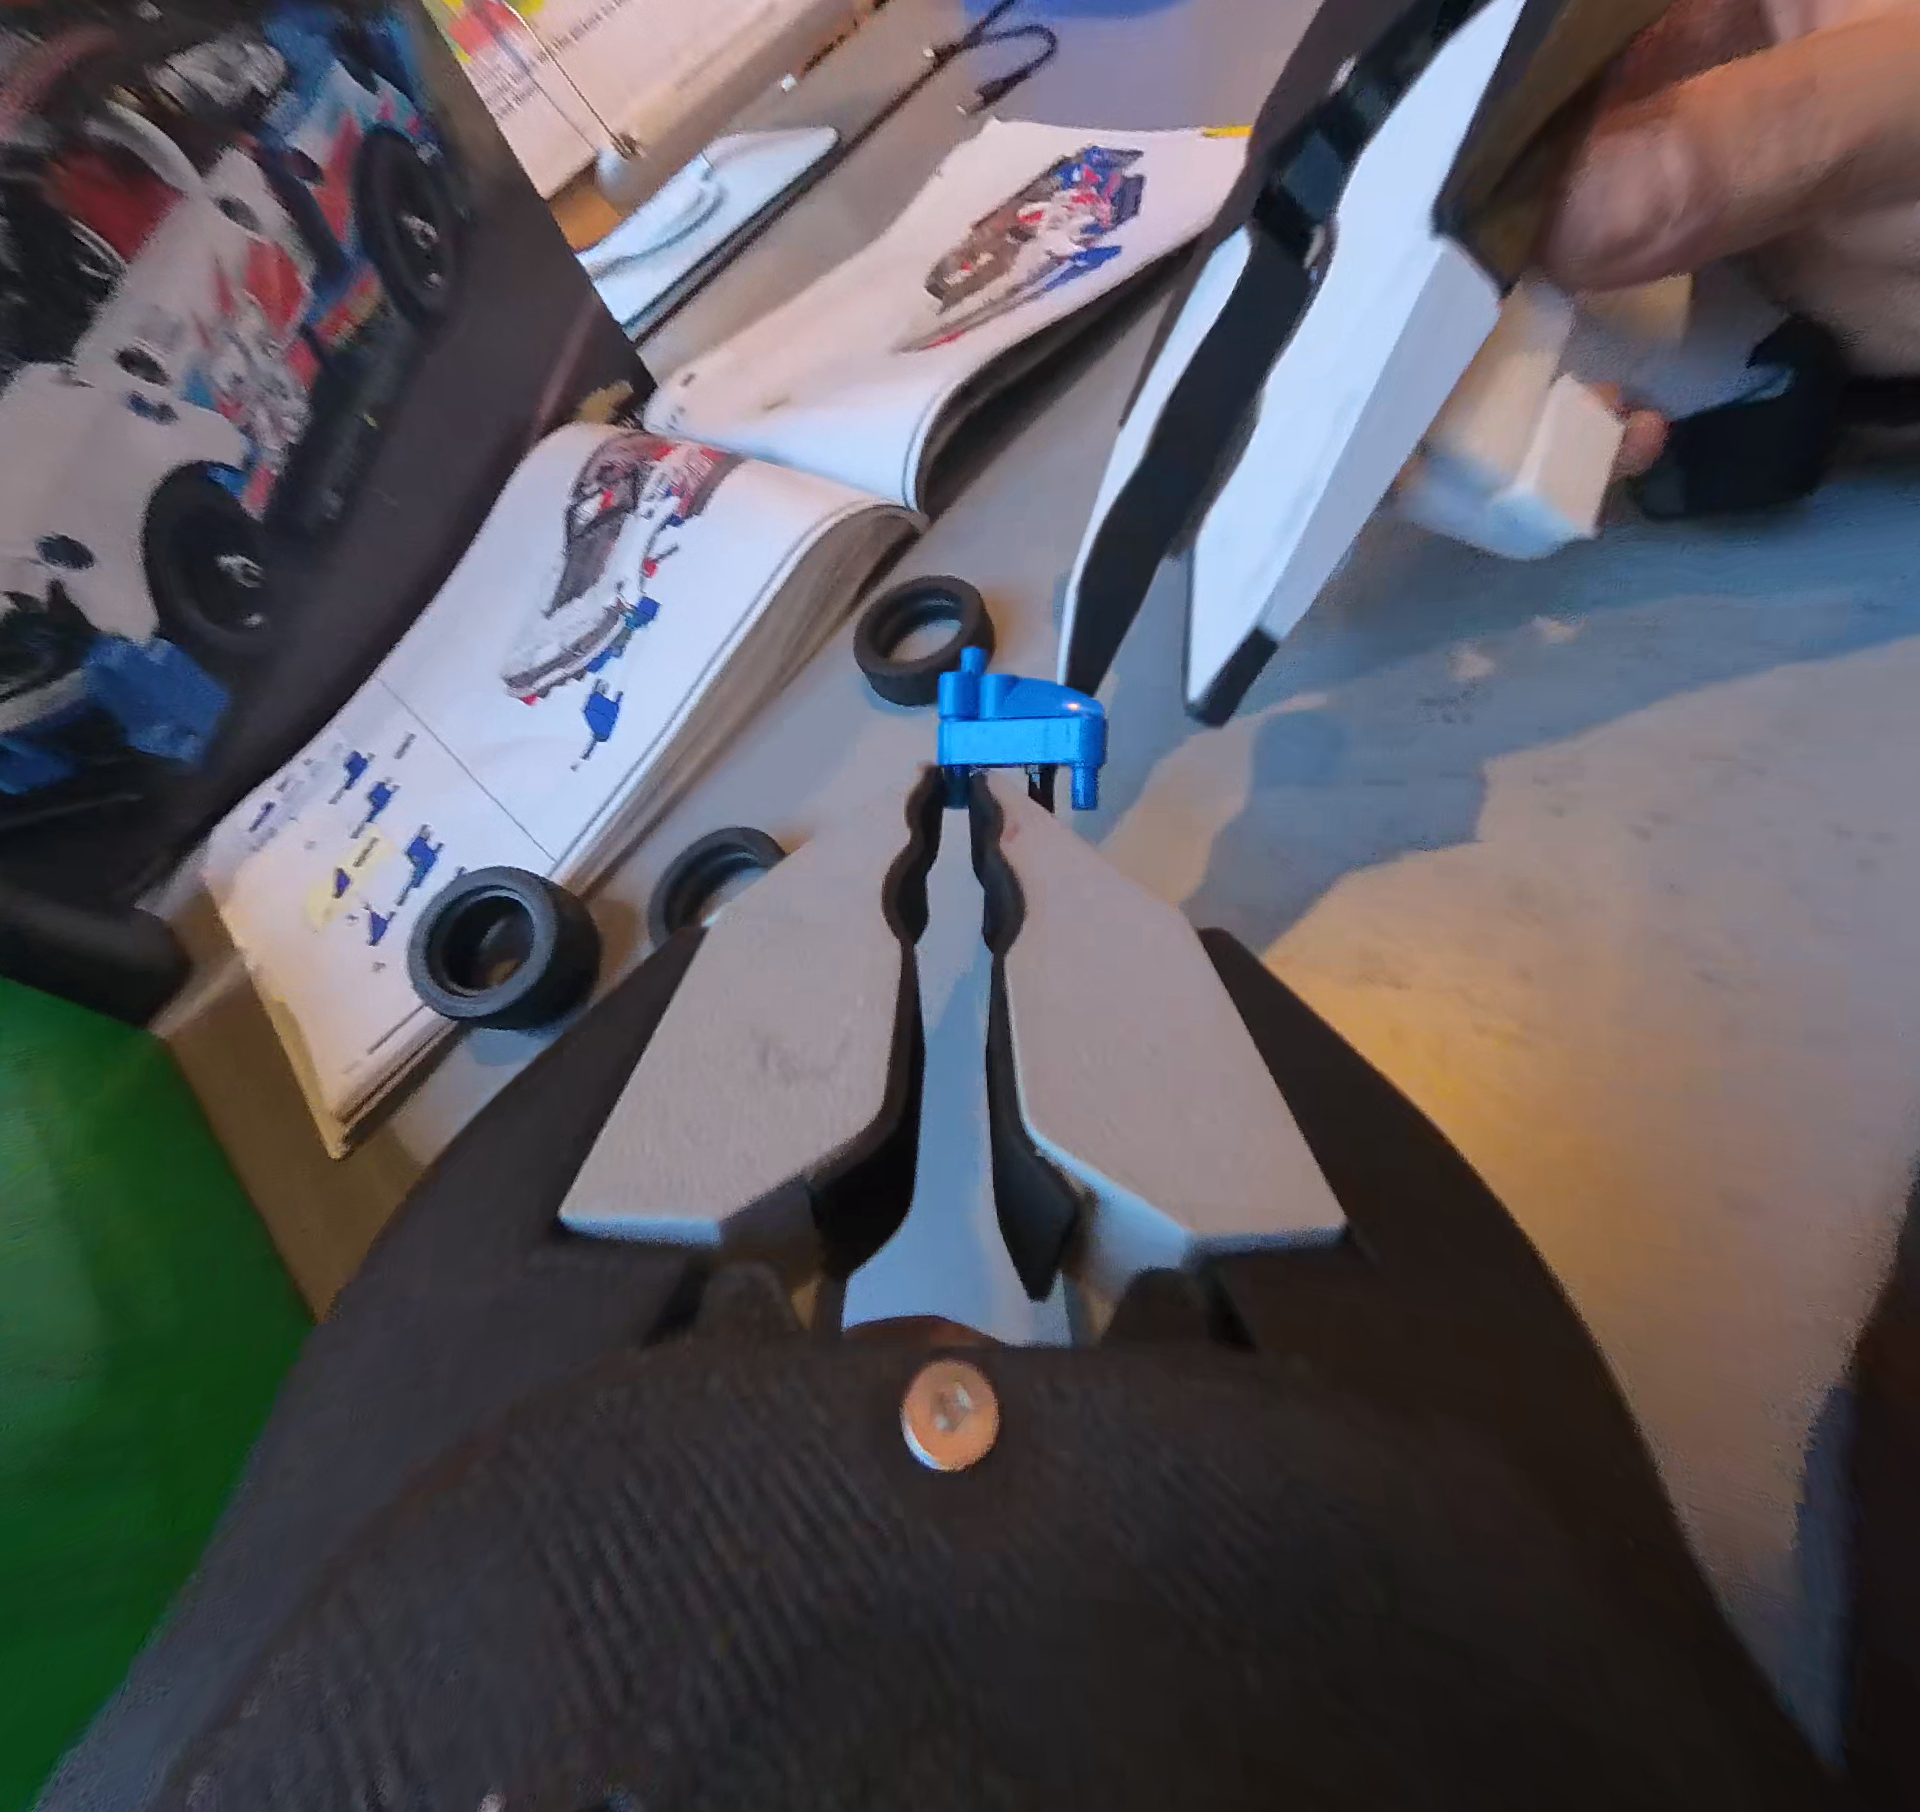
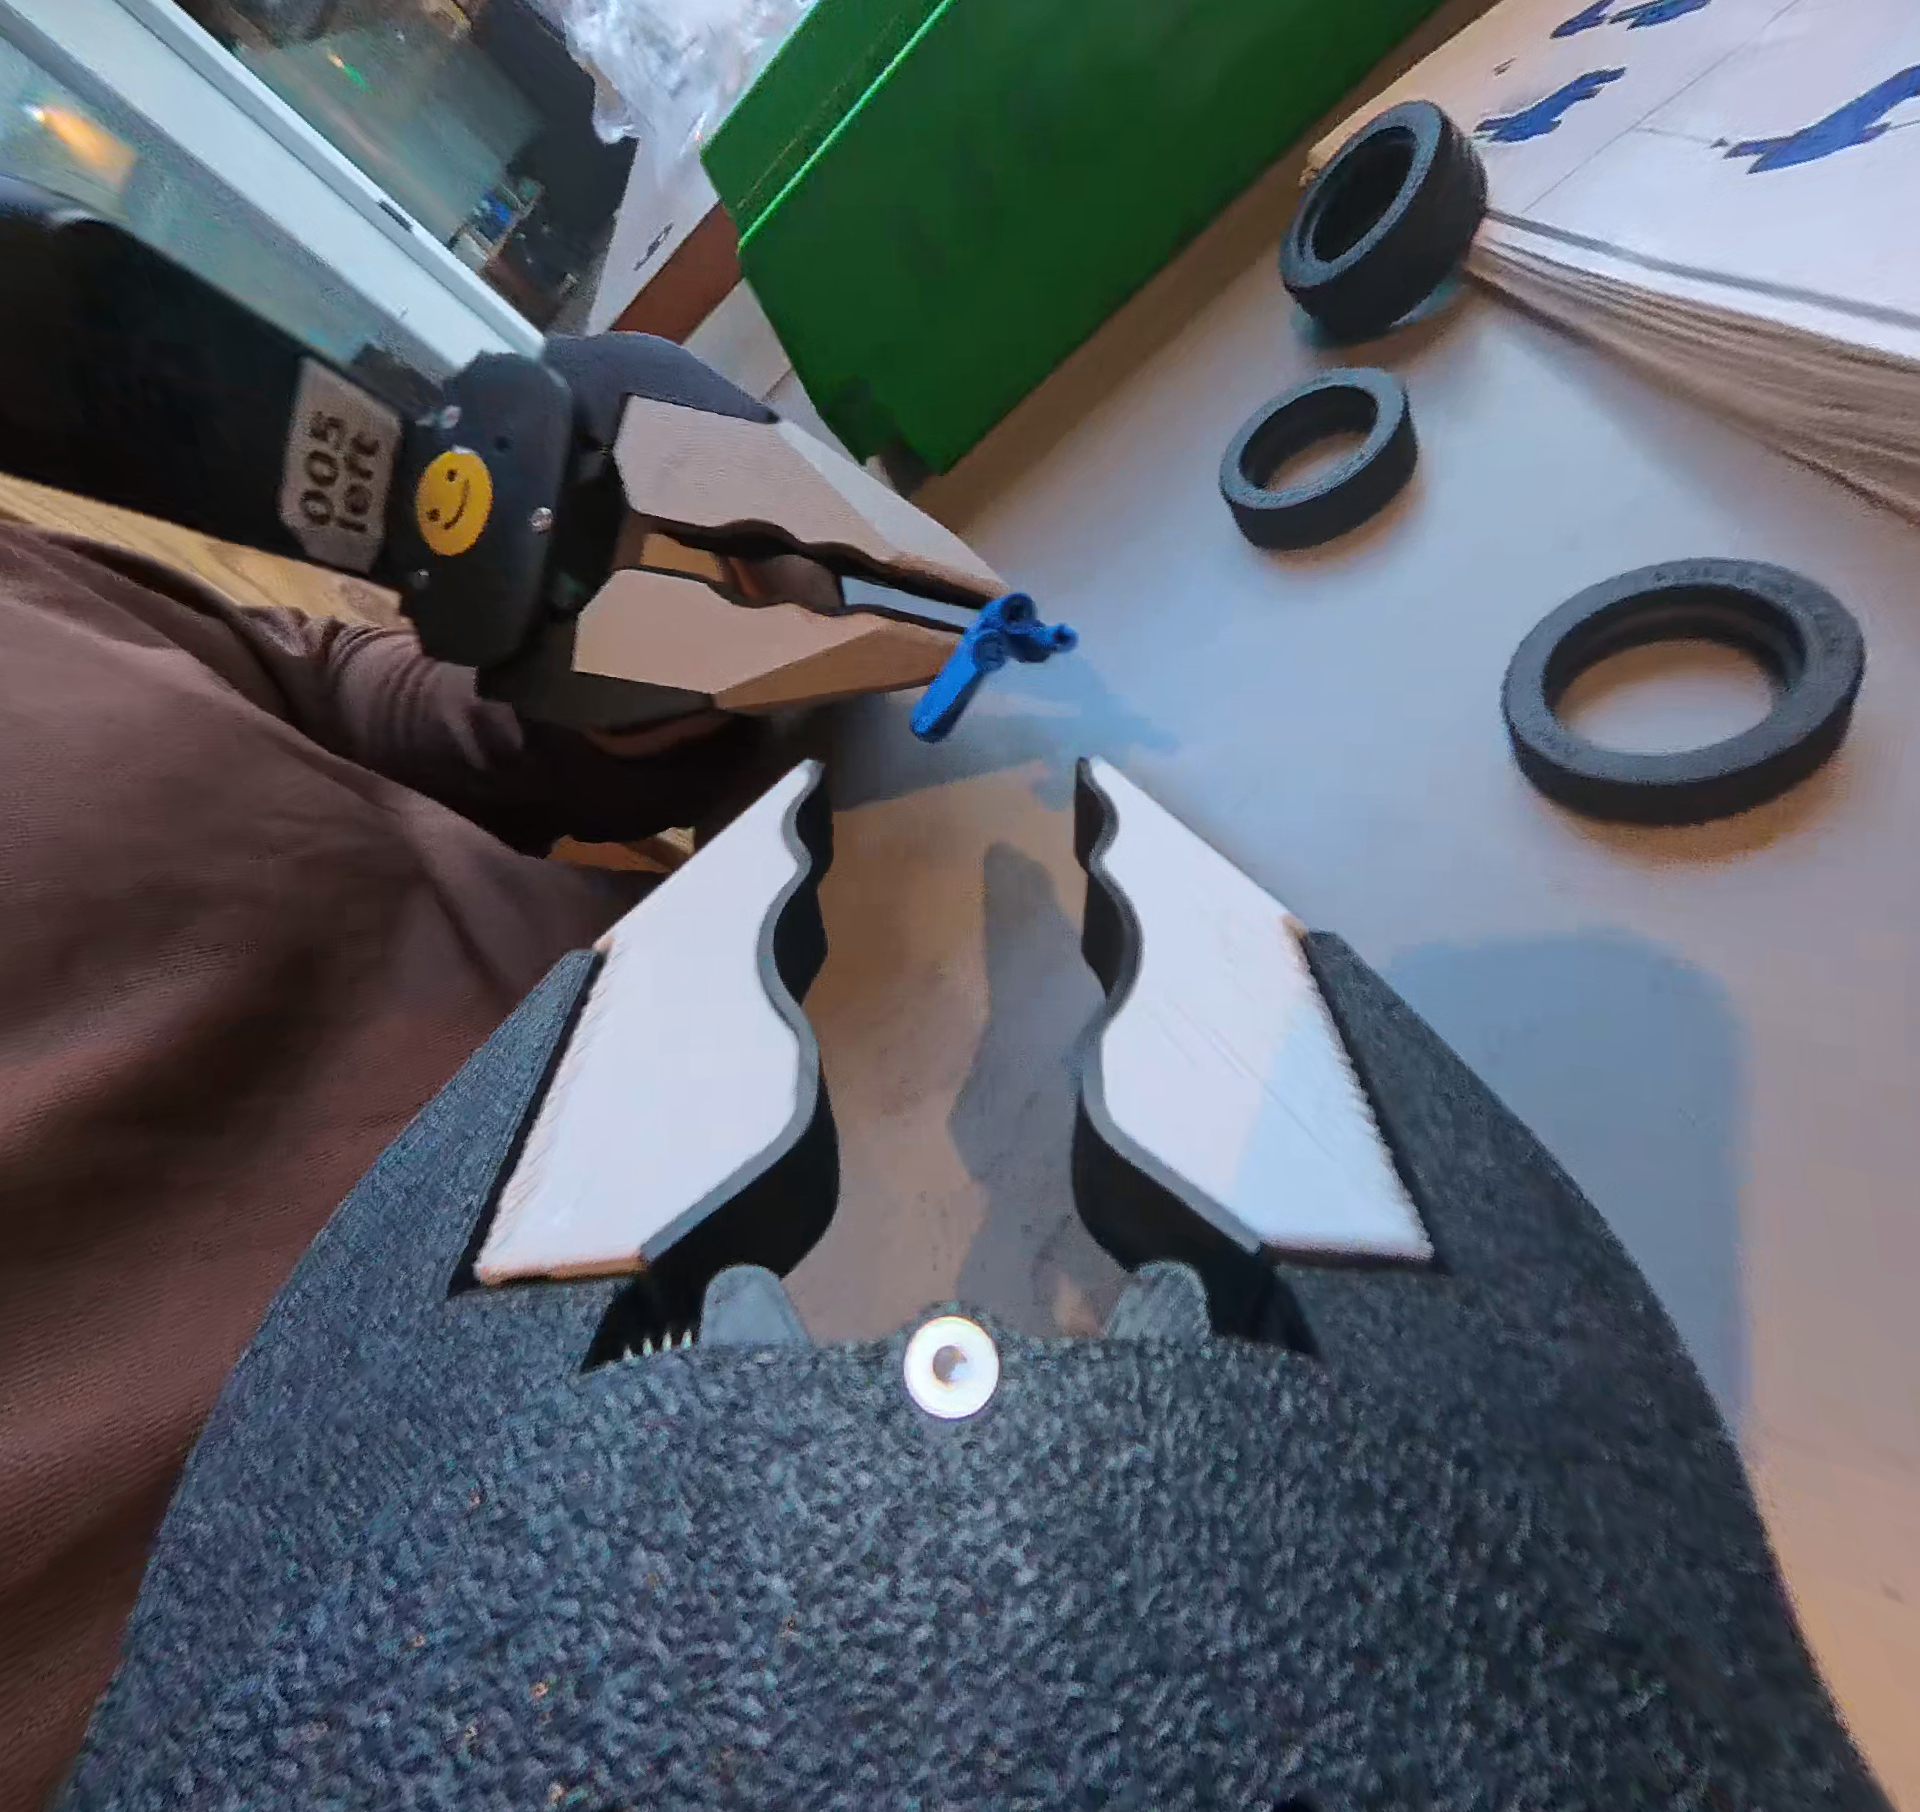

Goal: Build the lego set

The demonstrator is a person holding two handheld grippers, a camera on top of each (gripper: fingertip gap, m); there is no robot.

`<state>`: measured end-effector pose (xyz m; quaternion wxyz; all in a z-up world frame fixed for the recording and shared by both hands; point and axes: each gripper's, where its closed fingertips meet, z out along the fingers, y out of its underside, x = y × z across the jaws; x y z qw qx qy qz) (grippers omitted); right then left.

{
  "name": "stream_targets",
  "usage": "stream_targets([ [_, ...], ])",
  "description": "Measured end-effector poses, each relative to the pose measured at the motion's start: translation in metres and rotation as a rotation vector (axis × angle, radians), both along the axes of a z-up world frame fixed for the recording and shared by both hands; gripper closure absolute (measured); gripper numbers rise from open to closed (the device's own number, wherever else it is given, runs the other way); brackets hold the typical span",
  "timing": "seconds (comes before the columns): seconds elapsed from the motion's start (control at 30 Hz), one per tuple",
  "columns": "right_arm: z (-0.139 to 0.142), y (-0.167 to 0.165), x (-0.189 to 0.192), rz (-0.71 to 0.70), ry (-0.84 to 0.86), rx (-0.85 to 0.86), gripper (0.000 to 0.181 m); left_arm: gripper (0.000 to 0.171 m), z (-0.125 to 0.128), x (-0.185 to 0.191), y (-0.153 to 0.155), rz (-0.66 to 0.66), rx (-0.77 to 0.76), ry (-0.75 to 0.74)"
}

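Left tool (image 1: pixel 954 798) pinching blue lego piece (image 1: pixel 1016 723).
I see my right tool (image 2: pixel 951 775) spread, empty, above the tabletop (image 2: pixel 1351 827); three black tyres (image 2: pixel 1681 687) at 2 o'clock.

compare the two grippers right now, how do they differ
The left gripper is shut on the blue lego piece; the right gripper is open and holds nothing. The left gripper lifts its piece above the table, while the right gripper's tips point toward that piece. Both have pale fingers with wavy black pads.
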<state>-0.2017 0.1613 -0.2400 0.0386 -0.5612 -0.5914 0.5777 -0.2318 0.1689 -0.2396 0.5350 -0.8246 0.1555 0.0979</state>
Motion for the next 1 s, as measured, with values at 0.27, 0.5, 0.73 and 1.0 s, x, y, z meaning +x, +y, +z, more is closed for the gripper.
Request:
stream_targets([
  [0.27,0.005,-0.005,-0.02,0.101,0.047,-0.001,0.169,0.17,0.001,-0.005,0.003,0.029,0.035,0.025],
  [0.5,-0.005,0.011,-0.026,0.175,0.108,0.311,0.173,0.163,-0.003,-0.006,-0.003,-0.061,0.012,-0.055],
  [0.73,-0.015,0.031,-0.035,0.256,0.261,0.744,0.173,0.159,-0.007,-0.021,-0.003,-0.073,-0.012,-0.058],
  [1.0,-0.028,0.045,-0.03,0.321,0.349,1.142,0.173,0.145,-0.015,-0.023,0.003,-0.109,-0.085,-0.159],
])
